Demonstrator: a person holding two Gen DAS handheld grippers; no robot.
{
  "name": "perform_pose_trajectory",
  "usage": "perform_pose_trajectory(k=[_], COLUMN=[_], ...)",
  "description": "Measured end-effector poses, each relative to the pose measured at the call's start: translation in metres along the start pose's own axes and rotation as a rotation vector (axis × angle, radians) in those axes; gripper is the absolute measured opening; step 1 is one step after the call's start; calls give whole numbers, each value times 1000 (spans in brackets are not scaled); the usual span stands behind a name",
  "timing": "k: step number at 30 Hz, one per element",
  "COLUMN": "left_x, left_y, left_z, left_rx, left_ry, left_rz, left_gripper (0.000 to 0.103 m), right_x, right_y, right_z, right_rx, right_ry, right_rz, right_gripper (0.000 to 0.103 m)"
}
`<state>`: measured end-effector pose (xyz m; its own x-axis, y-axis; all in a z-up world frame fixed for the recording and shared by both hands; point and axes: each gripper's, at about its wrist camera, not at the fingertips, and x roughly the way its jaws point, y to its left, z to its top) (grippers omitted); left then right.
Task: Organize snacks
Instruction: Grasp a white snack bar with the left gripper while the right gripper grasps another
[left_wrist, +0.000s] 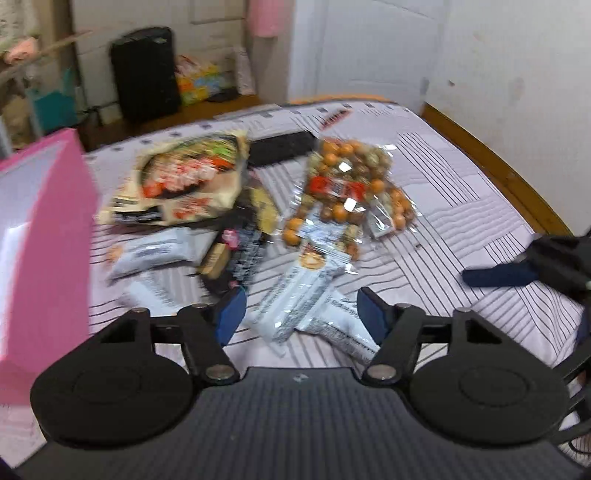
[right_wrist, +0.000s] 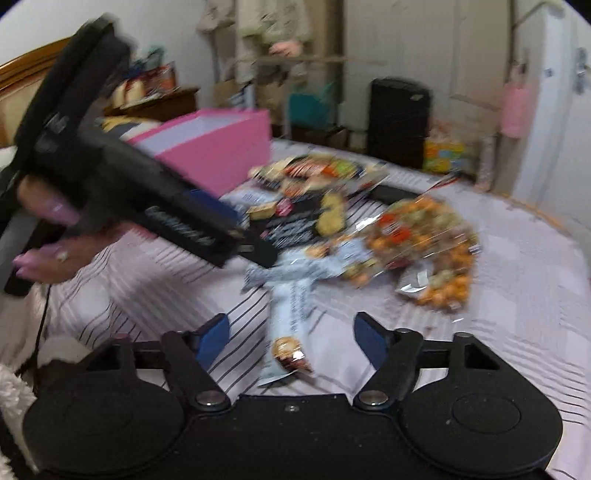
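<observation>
Pink box (left_wrist: 40, 236) stands at the left of the striped bed (left_wrist: 461, 206), beside a heap of snack packets (left_wrist: 306, 295). Left gripper (left_wrist: 301, 314) hovers over white packets, jaws spread, holding nothing. Right gripper (right_wrist: 291, 334) is likewise spread above a white packet (right_wrist: 288, 314).

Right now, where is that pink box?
The pink box sits on the bed at the far left of the left wrist view, beside the big noodle packet; the right wrist view shows it behind the snack pile.

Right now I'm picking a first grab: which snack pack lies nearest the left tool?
The white packet, lying between the open left tool fingers; the clear bag of orange balls lies farther back.
</observation>
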<state>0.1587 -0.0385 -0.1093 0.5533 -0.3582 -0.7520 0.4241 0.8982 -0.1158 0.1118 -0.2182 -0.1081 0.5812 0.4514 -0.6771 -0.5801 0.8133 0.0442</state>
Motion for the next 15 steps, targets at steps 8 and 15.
perform_pose_trajectory(k=[8, 15], left_x=[44, 60], left_y=[-3, 4], left_z=[8, 17], left_rx=[109, 58], left_ry=[50, 109], left_rz=[-27, -41], left_gripper=[52, 56], right_x=[41, 50], right_y=[-6, 0], right_z=[-5, -13], right_rx=[0, -41], right_ry=[43, 81], right_rz=[50, 26], right_gripper=[55, 38])
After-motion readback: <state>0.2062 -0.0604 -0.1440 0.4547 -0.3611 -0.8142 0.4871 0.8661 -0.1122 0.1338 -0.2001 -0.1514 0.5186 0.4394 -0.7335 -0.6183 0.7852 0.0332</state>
